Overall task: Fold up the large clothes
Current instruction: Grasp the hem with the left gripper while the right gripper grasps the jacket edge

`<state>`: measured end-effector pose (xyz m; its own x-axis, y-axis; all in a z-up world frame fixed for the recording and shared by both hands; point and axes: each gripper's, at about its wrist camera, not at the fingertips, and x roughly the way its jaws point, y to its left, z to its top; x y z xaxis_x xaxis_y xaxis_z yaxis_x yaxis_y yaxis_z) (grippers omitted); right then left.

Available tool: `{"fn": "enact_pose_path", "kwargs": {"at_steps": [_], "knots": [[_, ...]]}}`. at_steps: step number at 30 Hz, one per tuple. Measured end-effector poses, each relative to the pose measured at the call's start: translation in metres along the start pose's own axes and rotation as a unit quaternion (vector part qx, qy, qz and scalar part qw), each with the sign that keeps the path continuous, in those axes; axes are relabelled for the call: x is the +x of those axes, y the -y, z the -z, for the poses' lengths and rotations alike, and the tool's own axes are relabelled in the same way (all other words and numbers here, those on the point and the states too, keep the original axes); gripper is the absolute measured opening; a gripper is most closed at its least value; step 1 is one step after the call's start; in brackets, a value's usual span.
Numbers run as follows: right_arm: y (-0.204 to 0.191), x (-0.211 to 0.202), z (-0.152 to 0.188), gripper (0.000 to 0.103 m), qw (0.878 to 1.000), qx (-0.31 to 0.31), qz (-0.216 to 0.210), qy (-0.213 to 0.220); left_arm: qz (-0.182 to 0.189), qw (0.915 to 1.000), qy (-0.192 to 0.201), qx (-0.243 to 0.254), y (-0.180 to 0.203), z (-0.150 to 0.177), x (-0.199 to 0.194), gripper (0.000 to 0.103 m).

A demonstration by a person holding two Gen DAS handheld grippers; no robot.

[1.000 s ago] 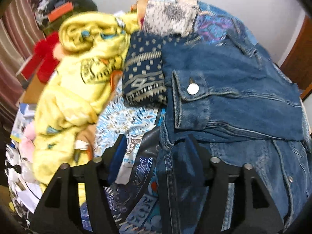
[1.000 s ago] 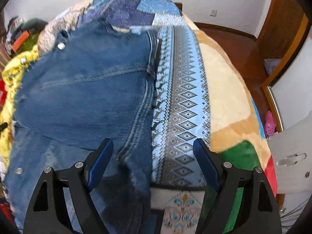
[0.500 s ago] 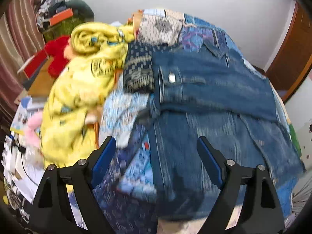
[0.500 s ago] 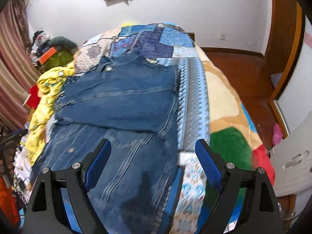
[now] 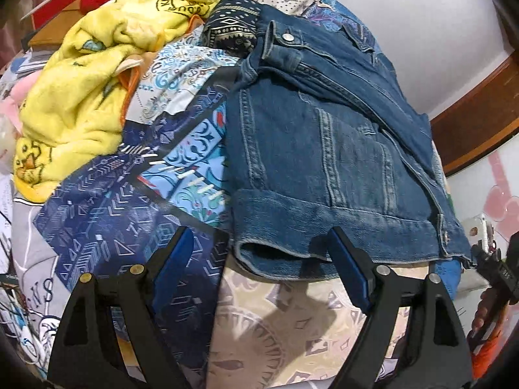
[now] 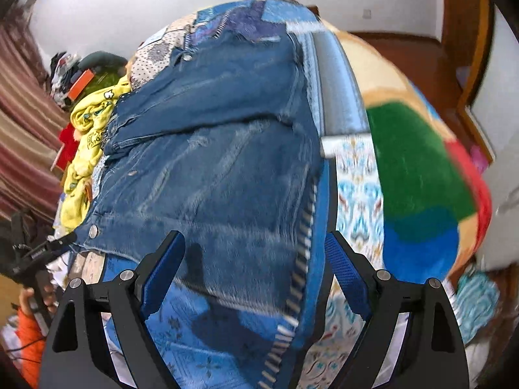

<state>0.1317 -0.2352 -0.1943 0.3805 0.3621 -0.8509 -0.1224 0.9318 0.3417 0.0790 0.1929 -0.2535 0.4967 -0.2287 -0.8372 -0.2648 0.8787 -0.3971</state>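
Denim jacket (image 5: 324,149): lies centre frame on the patterned bedspread (image 5: 136,214), upper part folded down over the body; hem nearest the cameras, likely set for the next fold.
Left gripper (image 5: 259,265): jaws wide, closing slightly, holding nothing; the hem's left corner sits between its fingers.
Right gripper (image 6: 256,269): jaws wide, empty, over the hem's right edge.
Left view only: yellow garment (image 5: 97,74), upper left; hem opening sharp.
Right view only: colour-block blanket (image 6: 418,178) at right; denim blurred.

Yellow blanket (image 5: 87,97) crowding denim jacket's (image 5: 324,149) left side
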Motion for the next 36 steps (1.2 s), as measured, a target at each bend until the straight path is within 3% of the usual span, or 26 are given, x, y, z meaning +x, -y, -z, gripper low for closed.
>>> {"fn": "enact_pose_path", "kwargs": {"at_steps": [3, 5, 7, 9, 10, 12, 14, 23, 31, 34, 36], "knots": [[0.002, 0.002, 0.010, 0.080, 0.999, 0.017, -0.035, -0.007, 0.020, 0.9997, 0.012, -0.012, 0.003, 0.001, -0.002, 0.067], [0.002, 0.002, 0.012, 0.063, 0.998, 0.020, -0.057, -0.007, 0.035, 0.9990, 0.019, -0.021, 0.003, -0.001, -0.003, 0.059], [0.002, 0.001, 0.011, 0.055, 0.997, 0.029, -0.066, -0.001, 0.029, 0.9991, 0.023, -0.018, 0.004, -0.002, -0.003, 0.051], [0.000, 0.002, 0.011, 0.046, 0.998, 0.032, -0.059, 0.005, 0.018, 0.9994, 0.027, -0.012, 0.004, -0.003, -0.004, 0.037], [0.000, 0.002, 0.010, 0.041, 0.998, 0.031, -0.056, 0.007, 0.010, 0.9995, 0.030, -0.010, 0.004, -0.003, -0.005, 0.026], [-0.001, 0.000, 0.009, 0.033, 0.998, 0.029, -0.058, 0.010, 0.003, 0.9991, 0.041, -0.010, 0.003, -0.004, -0.013, 0.022], [-0.003, -0.006, 0.005, 0.016, 0.998, 0.022, -0.059, 0.020, 0.004, 0.9983, 0.059, -0.004, 0.006, -0.006, -0.022, 0.018], [-0.028, -0.017, -0.029, 0.012, 0.994, -0.026, -0.076, 0.071, 0.024, 0.9912, 0.126, 0.031, 0.036, -0.045, -0.055, 0.012], [-0.052, -0.013, -0.089, 0.011, 0.989, -0.061, -0.078, 0.113, 0.036, 0.9789, 0.195, 0.048, 0.068, -0.126, -0.071, 0.009], [-0.056, -0.017, -0.127, 0.011, 0.985, -0.056, -0.068, 0.147, 0.052, 0.9745, 0.213, 0.049, 0.080, -0.165, -0.065, 0.009], [-0.055, -0.019, -0.150, 0.011, 0.983, -0.045, -0.074, 0.160, 0.043, 0.9731, 0.221, 0.050, 0.086, -0.189, -0.058, 0.008]]}}
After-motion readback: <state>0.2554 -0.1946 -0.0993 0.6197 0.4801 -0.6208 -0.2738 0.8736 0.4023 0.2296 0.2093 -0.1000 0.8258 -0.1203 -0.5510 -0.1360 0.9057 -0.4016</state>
